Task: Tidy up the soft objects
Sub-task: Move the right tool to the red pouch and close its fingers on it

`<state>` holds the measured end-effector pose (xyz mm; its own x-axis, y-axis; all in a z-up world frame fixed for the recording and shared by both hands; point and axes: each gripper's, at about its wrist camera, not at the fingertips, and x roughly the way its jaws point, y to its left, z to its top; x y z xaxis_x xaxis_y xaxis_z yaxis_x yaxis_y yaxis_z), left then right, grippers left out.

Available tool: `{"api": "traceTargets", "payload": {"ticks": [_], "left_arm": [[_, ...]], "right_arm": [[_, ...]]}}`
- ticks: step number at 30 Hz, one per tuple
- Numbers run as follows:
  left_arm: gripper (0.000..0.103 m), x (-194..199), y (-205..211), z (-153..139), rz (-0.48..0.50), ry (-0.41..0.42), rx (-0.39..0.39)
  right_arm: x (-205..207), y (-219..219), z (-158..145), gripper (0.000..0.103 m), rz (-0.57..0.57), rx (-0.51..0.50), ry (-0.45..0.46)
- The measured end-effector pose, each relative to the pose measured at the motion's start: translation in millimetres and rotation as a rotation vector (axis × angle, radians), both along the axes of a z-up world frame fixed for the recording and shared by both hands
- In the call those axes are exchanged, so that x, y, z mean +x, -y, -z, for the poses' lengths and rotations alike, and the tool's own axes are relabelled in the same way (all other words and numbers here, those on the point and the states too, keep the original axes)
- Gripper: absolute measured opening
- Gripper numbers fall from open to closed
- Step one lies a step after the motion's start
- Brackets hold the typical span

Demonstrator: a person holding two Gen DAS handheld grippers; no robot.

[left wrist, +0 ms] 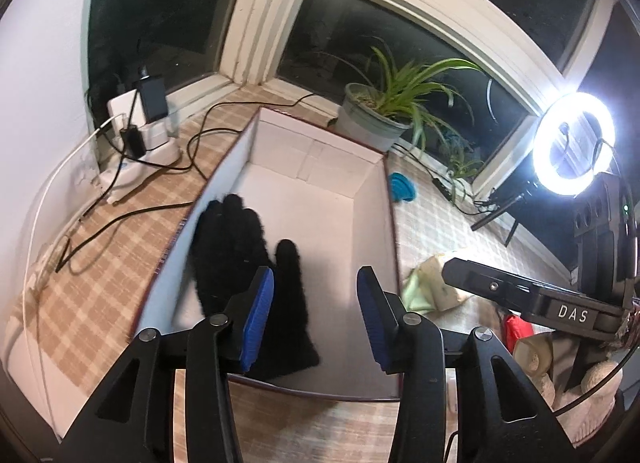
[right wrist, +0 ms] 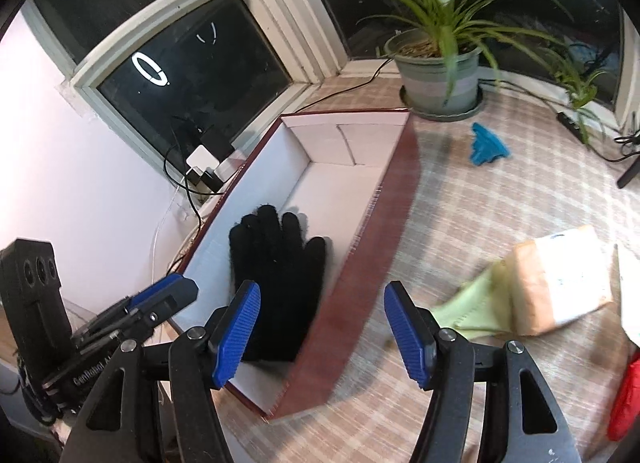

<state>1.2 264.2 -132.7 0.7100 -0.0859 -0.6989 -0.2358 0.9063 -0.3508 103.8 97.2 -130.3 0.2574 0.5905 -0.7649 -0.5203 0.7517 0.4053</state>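
A black knitted glove [left wrist: 248,263] lies flat inside the open white-lined box [left wrist: 320,167], against its left wall, fingers pointing away. My left gripper [left wrist: 316,315] hovers over the box's near end, open, with nothing between its blue pads; the glove's cuff lies under the left pad. In the right wrist view the same glove [right wrist: 280,275] lies in the box [right wrist: 384,215]. My right gripper [right wrist: 320,327] stands open above the box's red-brown right wall, nothing between its pads. A blue soft item [right wrist: 488,147], a pale green cloth [right wrist: 476,311] and a red item [right wrist: 628,395] lie on the checked tablecloth.
A potted plant [right wrist: 440,75] stands behind the box. A lit ring light [left wrist: 574,147] on a tripod is at the right. Chargers and cables [left wrist: 140,131] crowd the left windowsill corner. A wrapped tan packet [right wrist: 560,283] lies by the green cloth. Plush items [left wrist: 568,383] sit at the lower right.
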Motion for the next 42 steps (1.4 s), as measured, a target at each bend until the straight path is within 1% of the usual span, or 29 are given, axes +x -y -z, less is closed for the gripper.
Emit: {"api": "traceTargets", "payload": {"ticks": [2,3,8,12,14,17,18,22,28,31,37,42], "left_arm": [[0.047,-1,13,-3,0.009,0.008,-0.003],[0.052,-1,18,-5,0.013,0.012,-0.005],[0.054,-1,55,-9,0.045,0.022,-0.022],[0.061,2,90,-8,0.078,0.018,-0.049],[0.062,3,106,-5,0.095,0.011,-0.060],[0.065,6,133,1,0.130,-0.009,-0.089],[0.066,8,143,3,0.141,-0.016,-0.097],[0.066,15,183,9,0.189,-0.041,-0.118],[0.066,27,235,20,0.254,-0.081,-0.150],[0.067,35,258,28,0.287,-0.110,-0.167],[0.067,51,291,41,0.337,-0.159,-0.221],[0.067,66,314,55,0.374,-0.205,-0.278]], "right_arm": [[-3,12,-3,0.061,0.002,-0.004,0.016],[-5,20,-6,0.061,0.004,-0.004,0.024],[-9,68,-11,0.061,0.026,0.013,0.026],[-13,115,-13,0.061,0.039,0.010,0.029],[-14,141,-14,0.062,0.050,0.006,0.029],[-14,178,-13,0.066,0.060,0.000,0.024],[-14,190,-13,0.067,0.061,-0.005,0.021],[-14,240,-8,0.067,0.075,-0.028,0.015],[-5,309,4,0.067,0.107,-0.054,-0.024],[5,342,16,0.067,0.136,-0.045,-0.077],[22,385,41,0.067,0.171,-0.049,-0.150],[37,410,65,0.067,0.185,-0.001,-0.243]]}}
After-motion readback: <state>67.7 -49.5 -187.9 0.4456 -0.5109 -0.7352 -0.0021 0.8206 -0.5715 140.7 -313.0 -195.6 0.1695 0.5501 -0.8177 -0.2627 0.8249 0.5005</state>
